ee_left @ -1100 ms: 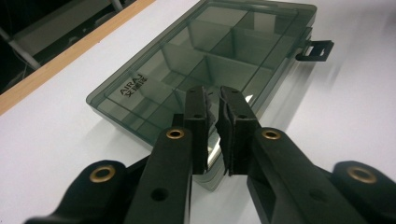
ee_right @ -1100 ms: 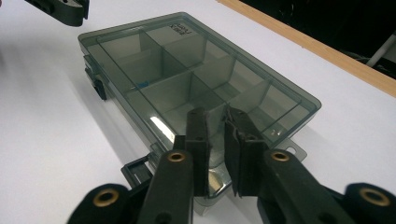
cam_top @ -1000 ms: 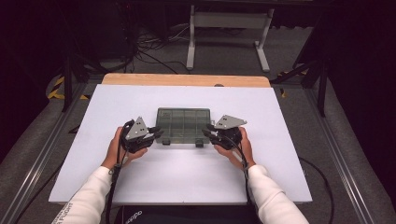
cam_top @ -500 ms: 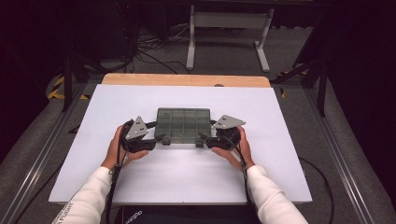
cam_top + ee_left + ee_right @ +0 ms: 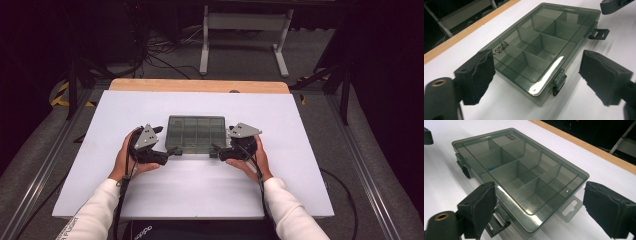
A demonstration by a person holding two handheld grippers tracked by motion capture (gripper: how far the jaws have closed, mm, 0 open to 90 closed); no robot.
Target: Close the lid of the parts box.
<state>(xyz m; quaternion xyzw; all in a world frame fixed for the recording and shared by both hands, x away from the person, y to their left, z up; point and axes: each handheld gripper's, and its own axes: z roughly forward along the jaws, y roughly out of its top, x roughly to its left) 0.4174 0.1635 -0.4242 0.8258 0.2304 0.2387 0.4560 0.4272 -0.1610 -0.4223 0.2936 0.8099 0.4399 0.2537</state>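
Observation:
A smoky see-through compartment box (image 5: 196,134) with its lid down lies mid-table. My left gripper (image 5: 172,150) is open at its near left corner, and my right gripper (image 5: 216,149) is open at its near right corner. In the left gripper view the box (image 5: 541,42) lies between and beyond the spread pads (image 5: 480,75). Its near latch (image 5: 557,82) looks clipped down, while the far latch (image 5: 599,32) sticks out flat. In the right gripper view the box (image 5: 519,172) sits between the open pads (image 5: 609,210), with a flipped-out latch (image 5: 496,225) close below.
The box rests on a white table top (image 5: 150,200) with a wooden strip (image 5: 200,86) along the far edge. A hang tab (image 5: 571,208) juts from the box's short end. Dark floor, cables and a metal stand (image 5: 245,30) lie beyond the table.
Both grippers have shifted slightly along the box's near edge. The box has stayed where it was.

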